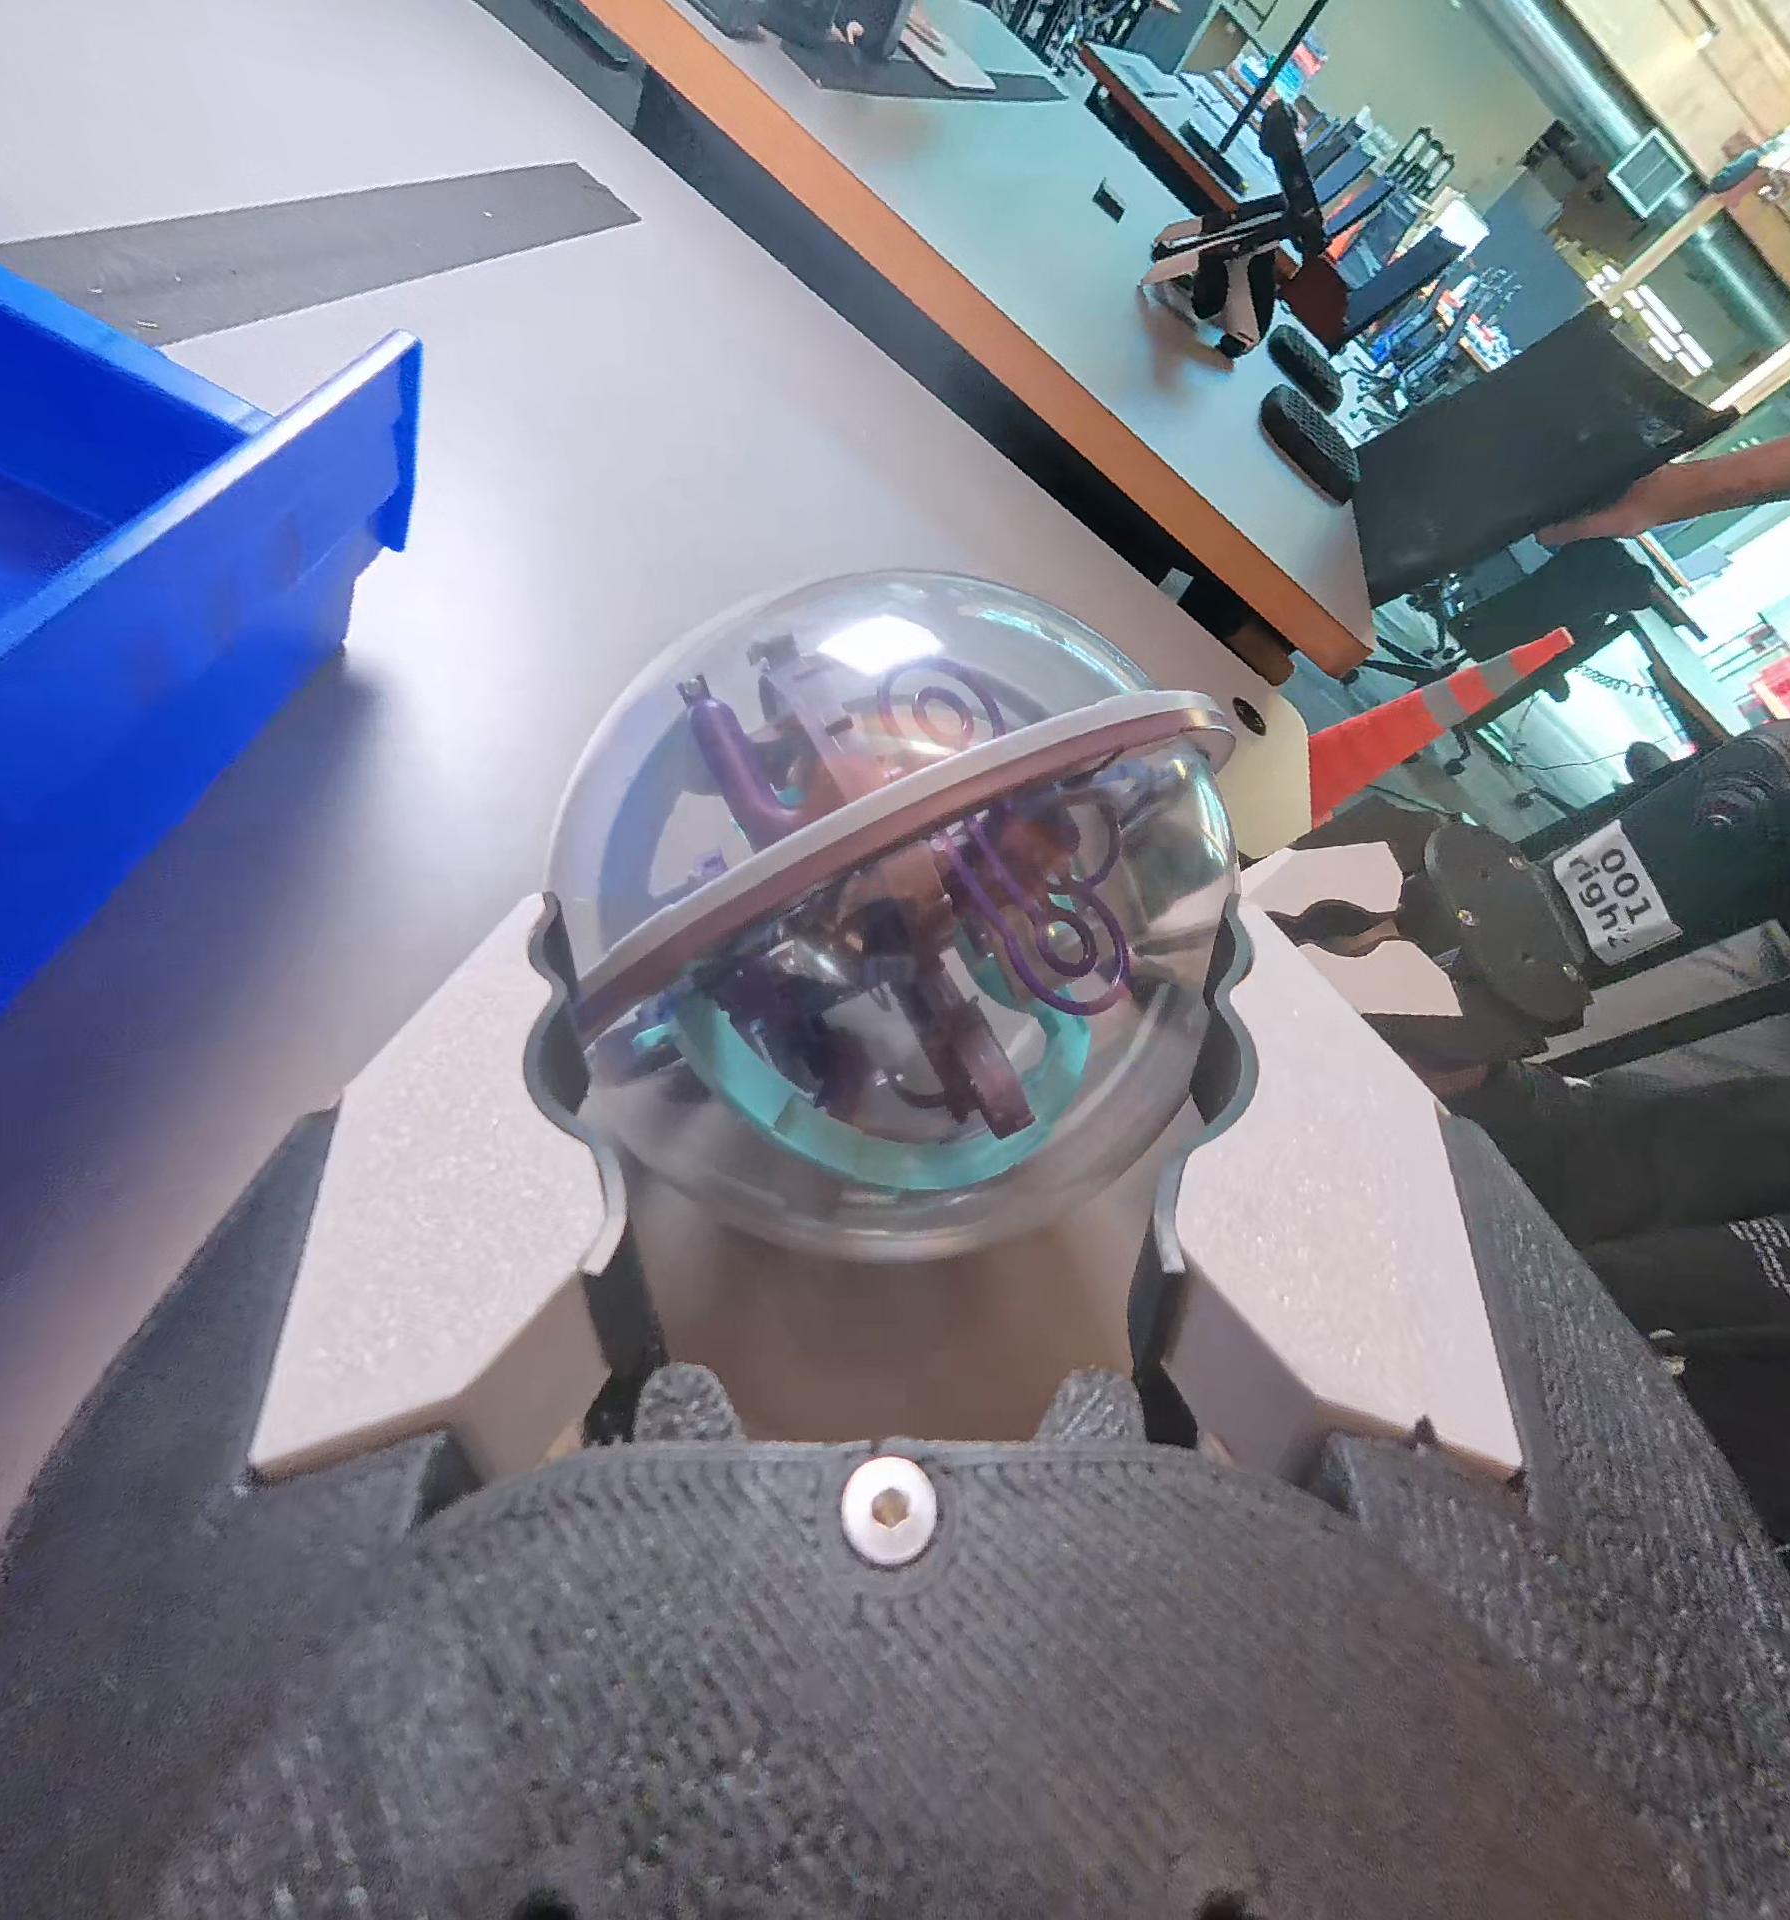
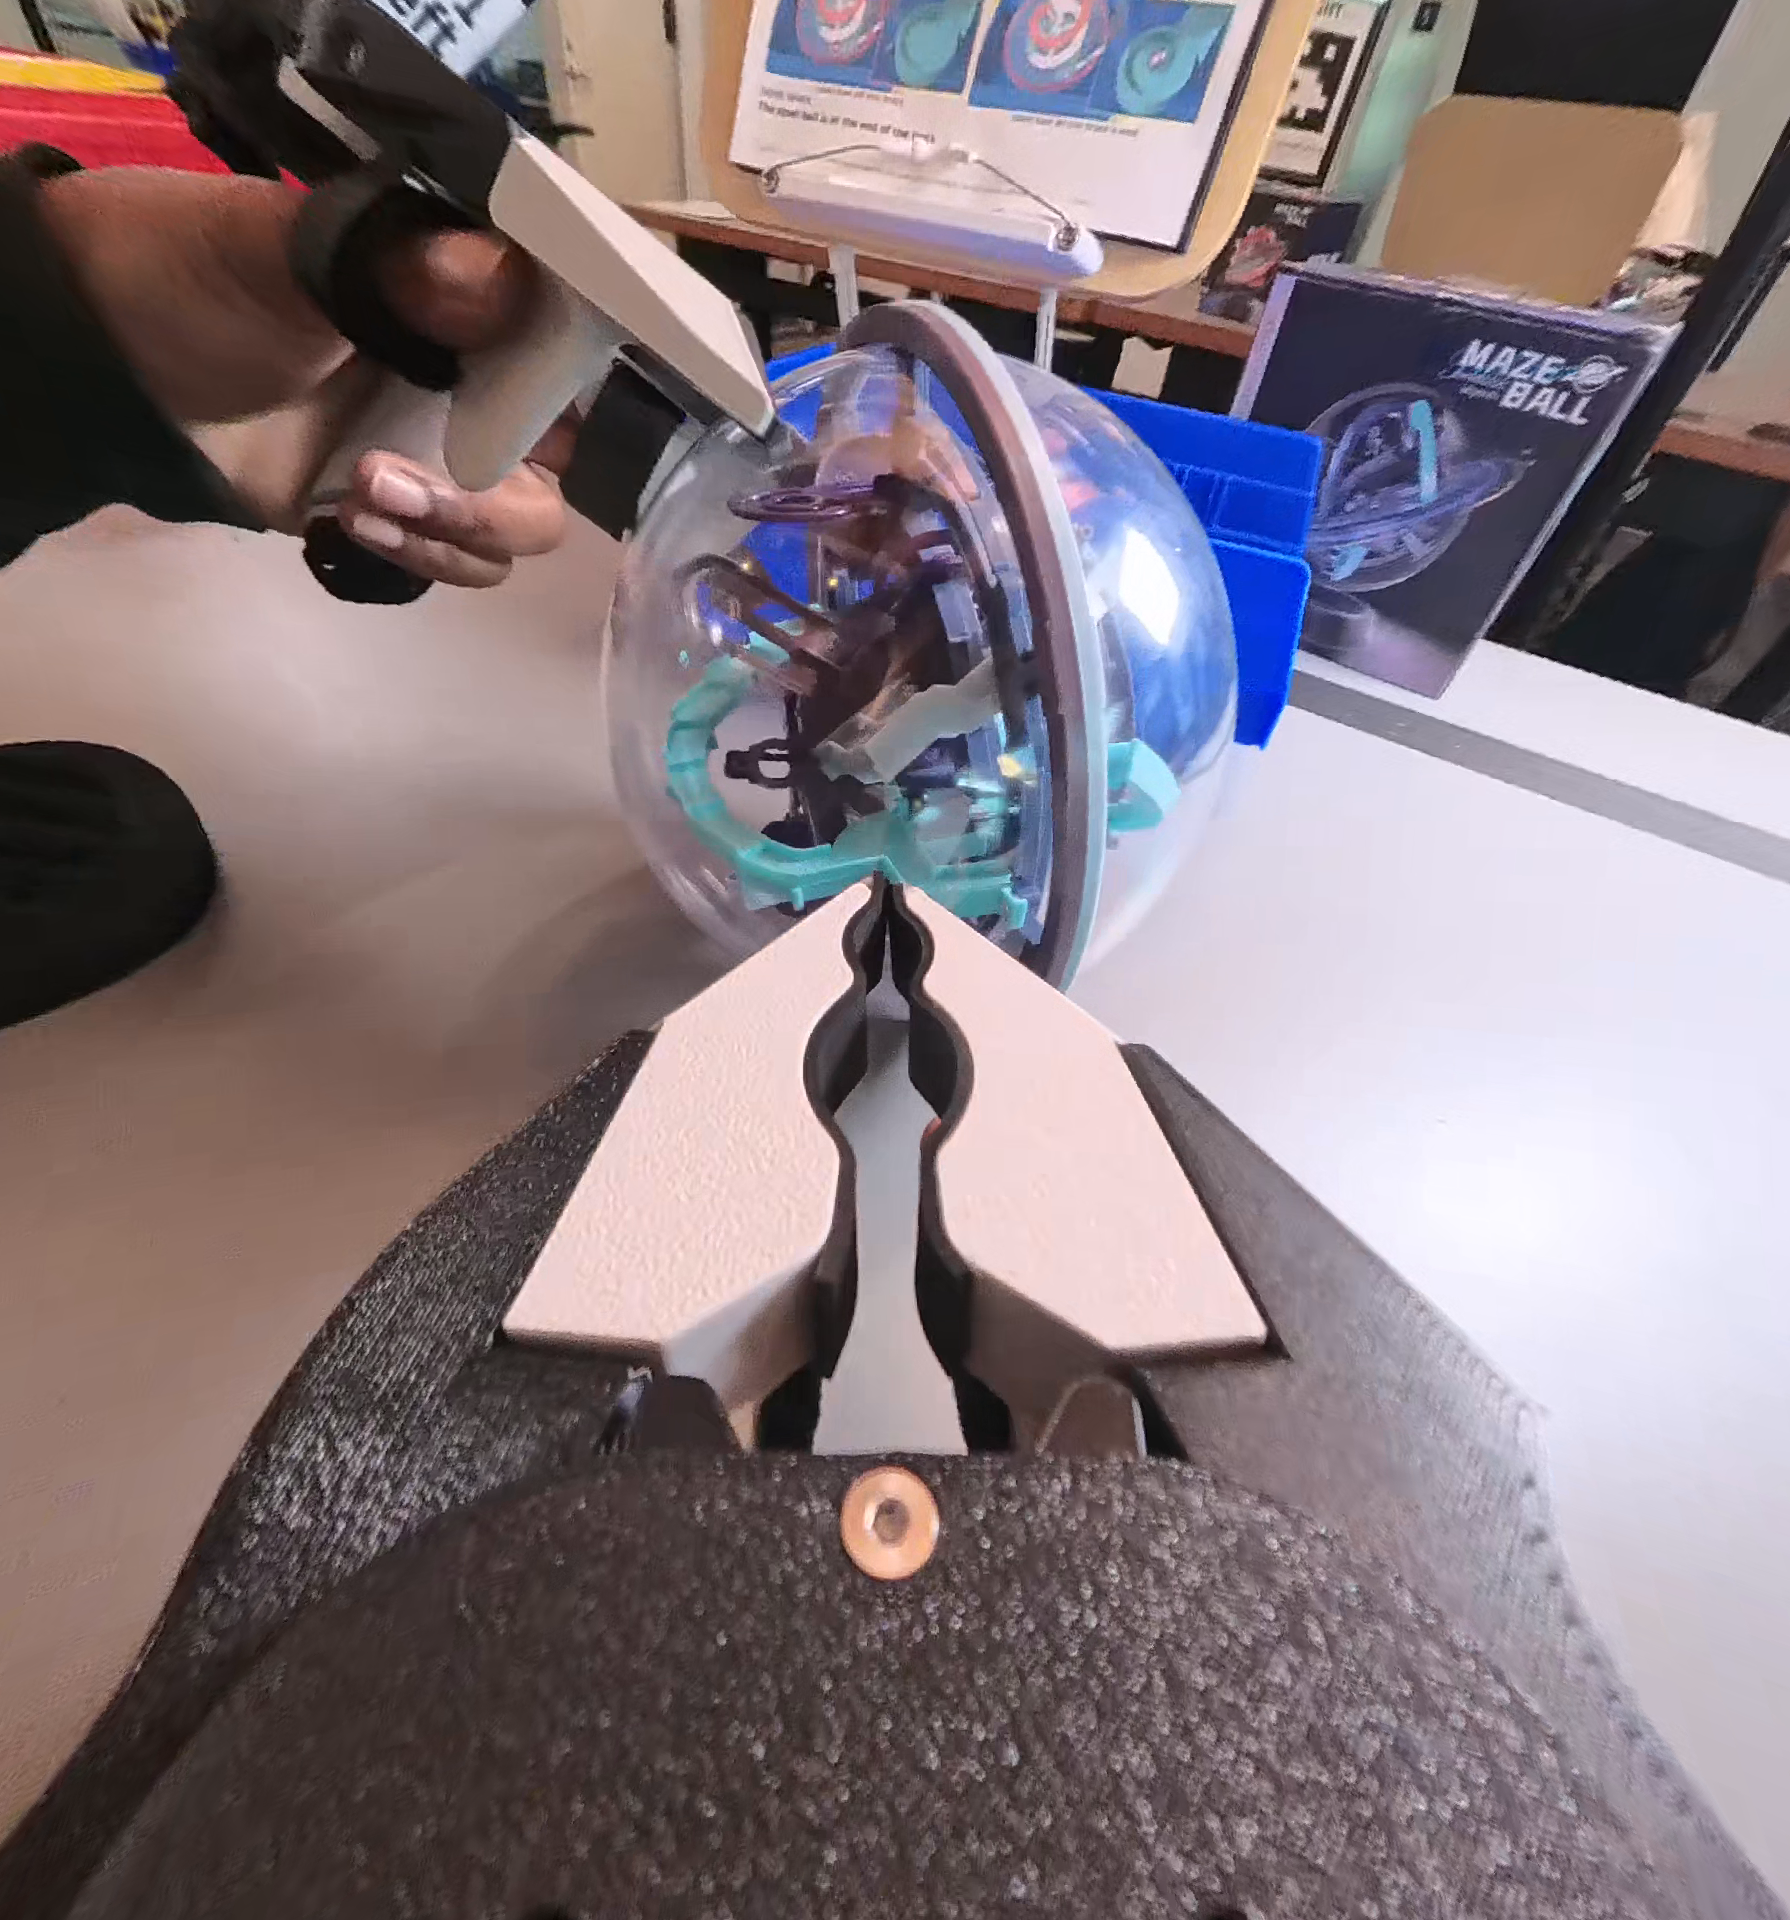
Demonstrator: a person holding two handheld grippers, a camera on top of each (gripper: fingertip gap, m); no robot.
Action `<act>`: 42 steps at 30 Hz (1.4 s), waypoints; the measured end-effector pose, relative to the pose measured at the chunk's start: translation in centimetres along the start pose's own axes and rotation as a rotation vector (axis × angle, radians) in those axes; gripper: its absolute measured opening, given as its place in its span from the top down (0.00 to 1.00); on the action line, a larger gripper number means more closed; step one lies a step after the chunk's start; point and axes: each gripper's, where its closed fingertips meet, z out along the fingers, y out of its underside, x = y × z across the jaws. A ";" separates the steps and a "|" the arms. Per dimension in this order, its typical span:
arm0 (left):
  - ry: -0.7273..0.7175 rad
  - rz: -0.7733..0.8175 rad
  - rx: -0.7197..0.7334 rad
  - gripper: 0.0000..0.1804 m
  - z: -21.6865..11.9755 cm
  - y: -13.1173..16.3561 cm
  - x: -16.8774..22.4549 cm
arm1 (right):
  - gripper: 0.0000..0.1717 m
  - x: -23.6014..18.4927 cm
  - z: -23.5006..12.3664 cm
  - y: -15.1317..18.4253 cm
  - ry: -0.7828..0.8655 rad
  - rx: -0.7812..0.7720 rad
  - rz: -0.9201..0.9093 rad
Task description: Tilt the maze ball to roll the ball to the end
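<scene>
The maze ball [image 1: 891,904] is a clear sphere with a grey ring and purple and teal tracks inside. It sits tilted between the fingers of my left gripper [image 1: 891,925], whose dark pads [image 1: 558,997] press on both of its sides. In the right wrist view, one left finger [image 2: 652,301] touches the top of the ball [image 2: 922,644], just above the table; the other finger is hidden. My right gripper [image 2: 883,904] is shut and empty, its tips close to the ball's lower side. It also shows in the left wrist view [image 1: 1338,925]. I cannot make out the small ball inside.
A blue bin [image 1: 143,520] stands left of the ball and shows behind it [image 2: 1255,582]. The maze ball's dark box [image 2: 1462,468] and a sheet on a stand [image 2: 974,94] are at the back. A person's hand [image 2: 247,364] holds the left gripper. An orange cone [image 1: 1431,717] stands beyond the table edge.
</scene>
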 end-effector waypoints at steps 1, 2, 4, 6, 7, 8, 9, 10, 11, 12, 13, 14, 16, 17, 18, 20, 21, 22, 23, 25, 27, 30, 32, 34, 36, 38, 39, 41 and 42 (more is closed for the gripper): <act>0.000 -0.003 0.001 0.34 -0.1 0.0 -0.1 | 1.00 0.0 0.0 -0.1 -0.003 0.002 0.007; 0.000 -0.008 0.003 0.34 -0.1 0.0 -0.1 | 1.00 0.1 0.0 -0.2 -0.001 0.009 0.010; 0.001 -0.011 0.009 0.34 -0.2 0.0 -0.2 | 1.00 0.3 -0.1 -0.7 0.002 0.026 0.014; 0.000 -0.013 0.015 0.34 -0.1 -0.1 -0.2 | 1.00 0.4 0.1 -0.8 0.001 0.022 0.009; -0.001 -0.019 0.017 0.34 -0.1 -0.2 -0.3 | 1.00 0.4 0.2 -0.9 0.002 0.027 0.008; -0.001 -0.021 0.018 0.34 -0.1 -0.2 -0.4 | 1.00 0.4 0.2 -1.0 -0.001 0.027 0.010; -0.001 -0.023 0.019 0.34 -0.1 -0.2 -0.4 | 1.00 0.5 0.3 -1.1 -0.002 0.027 0.012; -0.001 -0.027 0.020 0.34 -0.1 -0.2 -0.5 | 1.00 0.5 0.3 -1.1 -0.001 0.028 0.011; -0.001 -0.029 0.021 0.34 -0.1 -0.3 -0.5 | 1.00 0.5 0.3 -1.2 -0.001 0.029 0.011; -0.002 -0.028 0.021 0.35 -0.1 -0.3 -0.5 | 1.00 0.6 0.4 -1.2 -0.001 0.030 0.012; -0.002 -0.028 0.021 0.35 -0.1 -0.3 -0.5 | 1.00 0.6 0.4 -1.2 -0.002 0.031 0.013; -0.003 -0.029 0.020 0.35 -0.1 -0.3 -0.6 | 1.00 0.6 0.4 -1.2 -0.003 0.032 0.013; -0.002 -0.026 0.019 0.35 -0.1 -0.3 -0.5 | 1.00 0.8 0.1 -1.2 -0.007 0.036 0.009; -0.003 -0.026 0.018 0.35 -0.1 -0.3 -0.5 | 1.00 1.2 -0.2 -1.4 -0.003 0.047 -0.001; -0.003 -0.026 0.017 0.35 -0.2 -0.3 -0.5 | 1.00 1.9 -0.7 -1.7 0.002 0.056 -0.016; -0.002 -0.027 0.018 0.35 -0.3 -0.2 -0.5 | 0.91 3.0 -1.4 -1.7 -0.049 0.036 -0.067; -0.002 -0.028 0.019 0.35 -0.3 -0.2 -0.6 | 0.84 2.9 -1.4 -1.5 -0.114 0.018 -0.101; 0.000 -0.027 0.019 0.35 -0.3 -0.2 -0.6 | 0.80 3.1 -1.3 -1.3 -0.155 0.003 -0.141; 0.001 -0.028 0.020 0.35 -0.3 -0.2 -0.6 | 0.82 3.4 -1.0 -0.9 -0.182 -0.006 -0.197; 0.002 -0.030 0.020 0.36 -0.3 -0.3 -0.6 | 0.87 4.0 -0.2 0.0 -0.229 -0.031 -0.279; 0.001 -0.030 0.021 0.36 -0.2 -0.4 -0.6 | 0.93 3.7 0.4 0.3 -0.296 -0.044 -0.269; -0.002 -0.021 0.017 0.36 -0.1 -0.5 -0.5 | 0.97 3.6 0.9 0.5 -0.313 -0.049 -0.266; -0.008 -0.005 0.012 0.36 -0.1 -0.5 -0.3 | 0.97 3.6 0.9 0.7 -0.316 -0.033 -0.273; -0.020 0.024 0.010 0.36 0.0 -0.5 0.0 | 0.97 3.5 0.7 1.0 -0.317 -0.022 -0.273; -0.038 0.065 0.008 0.38 0.1 -0.6 0.5 | 0.97 3.4 0.6 1.7 -0.323 -0.039 -0.275; -0.053 0.084 0.007 0.39 0.2 -0.9 0.7 | 0.97 3.3 0.6 2.2 -0.328 -0.054 -0.282; -0.057 0.086 0.005 0.40 0.2 -1.0 0.8 | 0.97 3.2 0.6 2.3 -0.333 -0.059 -0.281; -0.066 0.090 -0.004 0.39 0.3 -1.0 0.8 | 0.97 3.2 0.6 2.4 -0.331 -0.060 -0.280; -0.073 0.098 -0.010 0.39 0.4 -1.0 0.8 | 0.97 3.2 0.6 2.4 -0.333 -0.060 -0.275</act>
